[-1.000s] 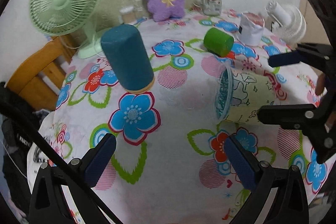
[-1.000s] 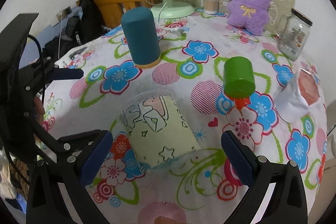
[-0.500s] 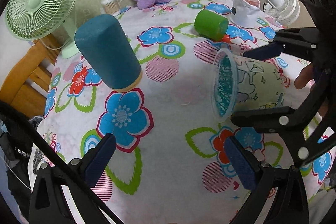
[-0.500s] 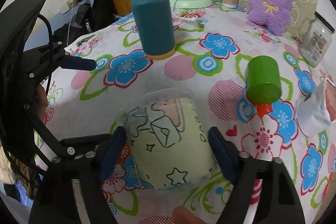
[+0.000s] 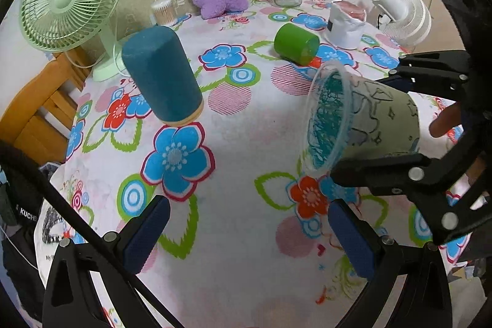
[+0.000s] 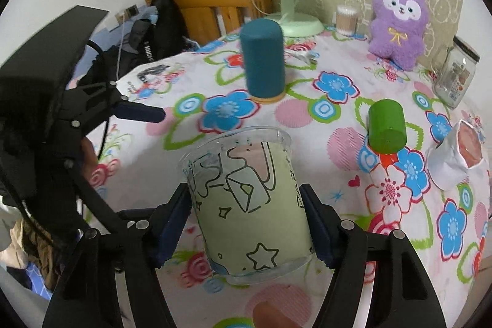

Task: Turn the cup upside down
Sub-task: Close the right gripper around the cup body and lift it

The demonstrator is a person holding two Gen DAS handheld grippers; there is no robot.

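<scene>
Cup (image 6: 249, 205) on its side, clamped in right hand-held gripper (image 6: 247, 223), left hand-held gripper (image 5: 246, 235) wide, empty

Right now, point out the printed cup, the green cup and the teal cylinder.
printed cup (image 6: 252, 211): right wrist view, its printed side wall.
green cup (image 6: 386, 125): right wrist view, its side.
teal cylinder (image 5: 160, 76): left wrist view, its side.

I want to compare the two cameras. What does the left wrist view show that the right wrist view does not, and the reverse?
Only the left wrist view shows the inside of the clear cup through its open mouth, and a white fan.

Only the right wrist view shows both jaws of the right gripper pressed on the cup's sides, and a black bag.

Both show the teal cylinder, green cup, purple plush and open left gripper.
</scene>
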